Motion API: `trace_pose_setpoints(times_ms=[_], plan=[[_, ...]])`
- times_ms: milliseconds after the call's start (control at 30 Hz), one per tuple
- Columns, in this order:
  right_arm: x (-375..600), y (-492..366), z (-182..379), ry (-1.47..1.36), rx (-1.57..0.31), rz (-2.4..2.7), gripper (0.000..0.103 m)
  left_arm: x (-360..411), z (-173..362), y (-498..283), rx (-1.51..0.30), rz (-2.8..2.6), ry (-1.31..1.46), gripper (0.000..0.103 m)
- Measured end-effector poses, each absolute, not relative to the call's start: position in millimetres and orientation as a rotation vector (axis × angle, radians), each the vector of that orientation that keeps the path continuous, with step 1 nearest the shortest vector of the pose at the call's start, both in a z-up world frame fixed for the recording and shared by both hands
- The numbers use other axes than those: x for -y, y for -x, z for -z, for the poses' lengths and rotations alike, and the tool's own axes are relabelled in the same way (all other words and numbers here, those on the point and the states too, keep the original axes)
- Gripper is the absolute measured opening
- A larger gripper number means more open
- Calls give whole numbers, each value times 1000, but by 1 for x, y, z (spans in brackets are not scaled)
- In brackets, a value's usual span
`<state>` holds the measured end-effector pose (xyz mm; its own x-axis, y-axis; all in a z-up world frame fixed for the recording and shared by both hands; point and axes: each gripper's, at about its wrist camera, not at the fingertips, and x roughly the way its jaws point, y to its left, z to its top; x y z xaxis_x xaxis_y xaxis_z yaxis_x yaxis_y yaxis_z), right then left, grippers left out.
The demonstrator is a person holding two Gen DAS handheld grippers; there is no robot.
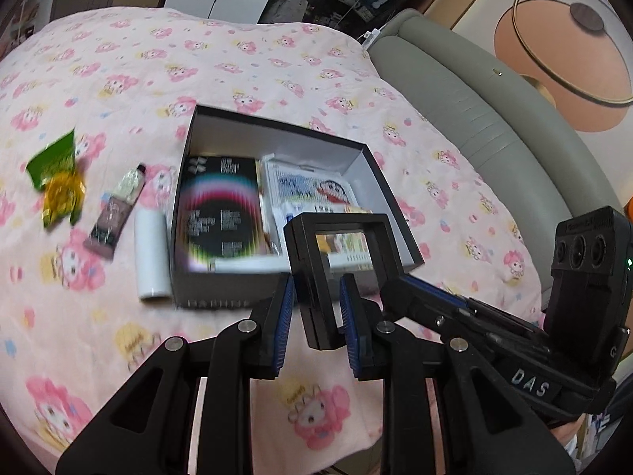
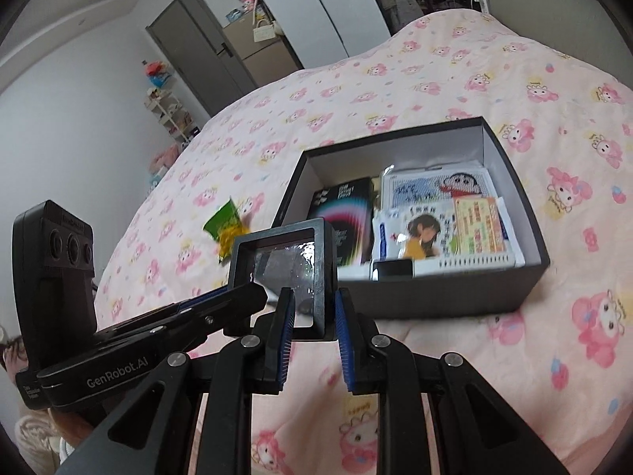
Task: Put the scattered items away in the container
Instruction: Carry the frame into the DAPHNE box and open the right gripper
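**Both grippers on the black frame, just short of the box**

While you hold the black square frame between both tools, it hangs above the pink bedspread at the near edge of the black box. Your left gripper pinches the frame's left side bar between its blue pads. Your right gripper pinches the opposite bar in the same way — jaws narrow on both, pads against the bar.

From the left wrist view the right gripper comes in from the right, its tip at the frame's lower right corner. From the right wrist view the left gripper reaches in from the left to the frame. The frame's centre pane looks clear or reflective; I cannot tell which.

Inside the box:
- a black booklet with a rainbow arc on the left
- cartoon-printed packets on the right
- a white strip along the near wall

Outside the box, on the bedspread to its left:
- a white cylinder, just beside the wall
- a dark tube, near the cylinder
- a green and yellow snack packet, further left — blurred
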<state>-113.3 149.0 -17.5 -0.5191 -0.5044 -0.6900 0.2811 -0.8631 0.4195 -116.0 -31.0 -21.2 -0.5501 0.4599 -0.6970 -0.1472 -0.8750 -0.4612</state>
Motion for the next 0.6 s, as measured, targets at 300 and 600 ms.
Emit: trace_pose_setpoints(times_ms=[300,600], plan=[[-130,188,40,-1286,313,2320,18,41,49,192,518,-2459,1374,22],[-110,247,103,-1484,338,2219,18,44,102,246,487,-2403,1625,22]])
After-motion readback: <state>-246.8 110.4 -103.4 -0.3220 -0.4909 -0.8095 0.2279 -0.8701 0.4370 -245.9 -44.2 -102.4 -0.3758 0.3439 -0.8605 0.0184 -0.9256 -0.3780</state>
